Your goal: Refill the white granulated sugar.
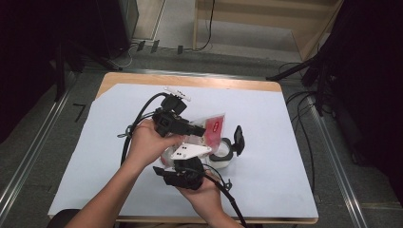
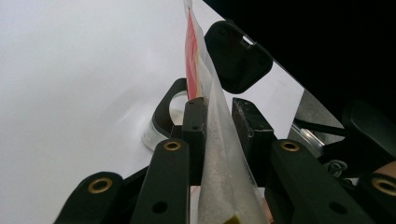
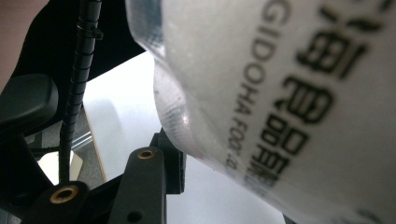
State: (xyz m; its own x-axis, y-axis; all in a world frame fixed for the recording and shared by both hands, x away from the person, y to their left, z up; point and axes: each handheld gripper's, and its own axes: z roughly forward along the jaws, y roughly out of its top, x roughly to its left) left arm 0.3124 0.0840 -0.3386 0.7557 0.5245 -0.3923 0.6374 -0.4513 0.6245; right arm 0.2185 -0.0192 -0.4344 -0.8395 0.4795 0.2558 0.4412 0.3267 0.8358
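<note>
Clear plastic bag [image 1: 209,129] with a red label, held above mid-table just over the open jar [image 1: 222,154], whose black lid [image 1: 238,139] is flipped up. My left gripper [image 2: 219,121] pinches the bag edge between narrow jaws. My right gripper [image 1: 183,173] sits against the bag's printed side [image 3: 289,93]; I cannot tell if it grips. Risk: thin film slips from the left pinch, contents miss the jar. The bag's long axis runs away from me, red end farthest.
</note>
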